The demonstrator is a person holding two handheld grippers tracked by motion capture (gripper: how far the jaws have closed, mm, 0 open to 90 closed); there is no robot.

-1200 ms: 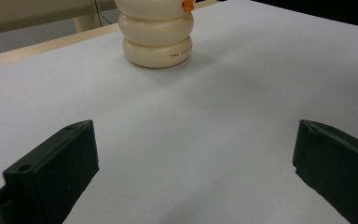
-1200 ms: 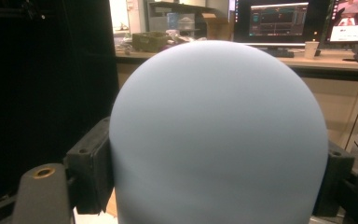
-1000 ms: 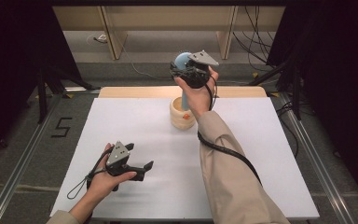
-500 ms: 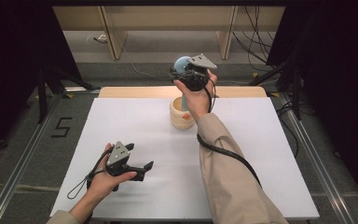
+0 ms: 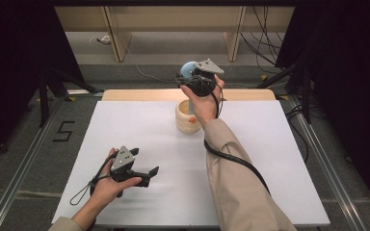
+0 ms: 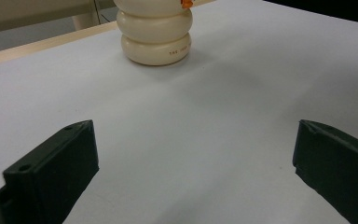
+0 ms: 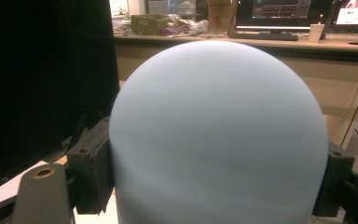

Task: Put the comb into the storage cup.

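The right gripper (image 5: 192, 77) is clamping its jaws on the flanks of a pale blue ball (image 7: 219, 135), holding it above the cream ribbed holder (image 5: 188, 117) near the table's (image 5: 279, 159) far edge. It looks smooth, light and probably slippery, so the widest part is gripping best. The left gripper (image 5: 147, 174) is resting with jaws wide apart, leaving open room all around.

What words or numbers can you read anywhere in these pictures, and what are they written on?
"5": a dark numeral on the grey floor, left of the white table.
Small brown lettering on the lowest ring of the cream ridged holder: too small and blurred to read.
Monitor screens on a desk behind the pale blue ball: too blurred to read.
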